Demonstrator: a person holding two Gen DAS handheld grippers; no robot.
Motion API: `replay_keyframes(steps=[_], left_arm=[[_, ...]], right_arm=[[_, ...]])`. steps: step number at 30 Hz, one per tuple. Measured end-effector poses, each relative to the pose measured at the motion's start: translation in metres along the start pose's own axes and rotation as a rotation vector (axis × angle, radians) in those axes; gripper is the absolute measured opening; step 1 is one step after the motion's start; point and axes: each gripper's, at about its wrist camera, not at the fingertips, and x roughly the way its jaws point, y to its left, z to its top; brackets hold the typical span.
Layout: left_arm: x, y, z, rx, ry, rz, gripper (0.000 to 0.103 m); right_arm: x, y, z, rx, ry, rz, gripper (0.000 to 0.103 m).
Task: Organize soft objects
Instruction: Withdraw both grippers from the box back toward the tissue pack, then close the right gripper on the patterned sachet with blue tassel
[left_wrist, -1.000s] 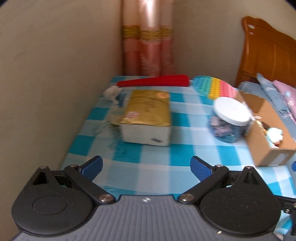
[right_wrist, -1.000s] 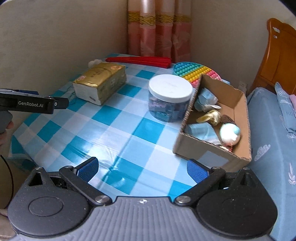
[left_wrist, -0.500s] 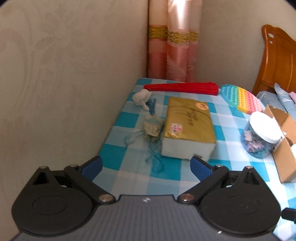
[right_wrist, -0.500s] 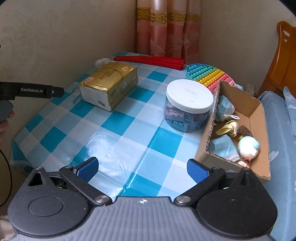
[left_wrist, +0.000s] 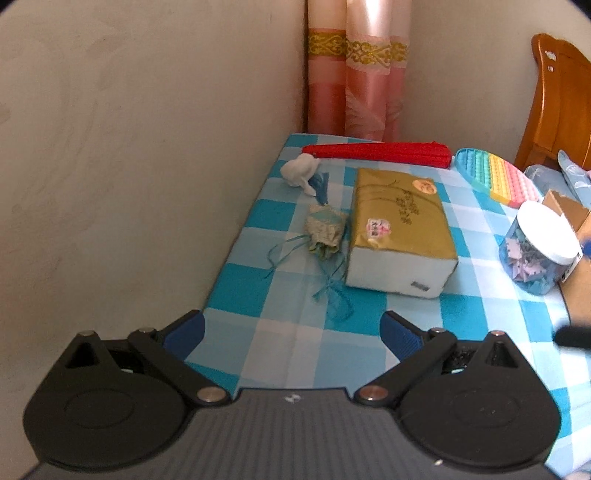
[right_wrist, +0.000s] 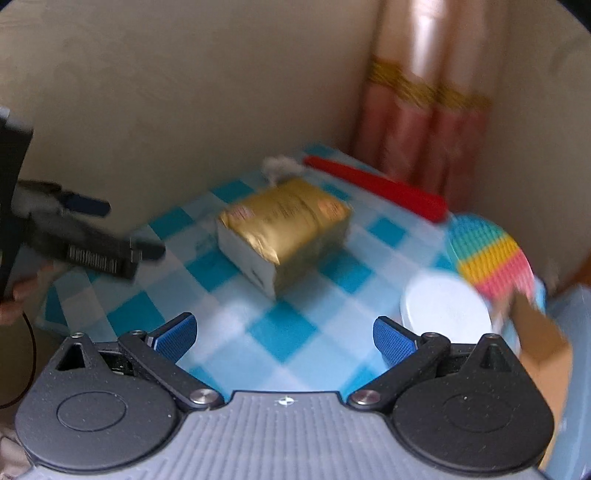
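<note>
A green-gold sachet (left_wrist: 325, 232) with blue ribbons lies on the blue checked tablecloth (left_wrist: 280, 332), left of a gold tissue pack (left_wrist: 400, 229). A white soft toy (left_wrist: 299, 170) lies further back by the wall. My left gripper (left_wrist: 291, 332) is open and empty, short of the sachet's ribbons. My right gripper (right_wrist: 284, 336) is open and empty above the cloth, in front of the tissue pack (right_wrist: 284, 229). The left gripper (right_wrist: 85, 236) shows at the left of the blurred right wrist view. The cardboard box (right_wrist: 546, 354) sits at the right edge.
A red folded fan (left_wrist: 376, 152) and a rainbow pop mat (left_wrist: 498, 177) lie at the back. A white-lidded jar (left_wrist: 539, 247) stands right of the tissue pack. The wall runs along the table's left edge. A wooden headboard (left_wrist: 561, 103) stands at the far right.
Both grippers have swung left toward the wall. The sachet and white toy now sit central in the left view; the box has slid to the right view's edge. Both stayed open.
</note>
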Motion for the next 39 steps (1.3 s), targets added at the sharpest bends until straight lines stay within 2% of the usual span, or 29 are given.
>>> replay_keyframes(steps=[7, 14, 17, 22, 28, 32, 39], left_arm=[[0.002, 0.003, -0.010, 0.026, 0.023, 0.037, 0.101], [0.007, 0.009, -0.014, 0.013, 0.046, 0.044, 0.101], [0.009, 0.009, -0.015, 0.019, 0.051, 0.042, 0.101], [0.014, 0.009, -0.018, 0.014, 0.063, 0.039, 0.101], [0.017, 0.011, -0.022, -0.001, 0.065, 0.024, 0.101], [0.018, 0.010, -0.023, 0.001, 0.067, 0.006, 0.101], [0.019, 0.008, -0.023, 0.007, 0.066, -0.010, 0.101]], right_arm=[[0.042, 0.003, 0.069, -0.174, -0.017, 0.132, 0.103], [0.108, 0.019, 0.127, -0.291, 0.052, 0.212, 0.103], [0.139, 0.028, 0.143, -0.316, 0.120, 0.235, 0.103], [0.189, 0.039, 0.156, -0.373, 0.267, 0.279, 0.103], [0.238, 0.040, 0.169, -0.316, 0.444, 0.307, 0.103], [0.255, 0.045, 0.169, -0.313, 0.516, 0.299, 0.102], [0.270, 0.053, 0.168, -0.337, 0.560, 0.261, 0.102]])
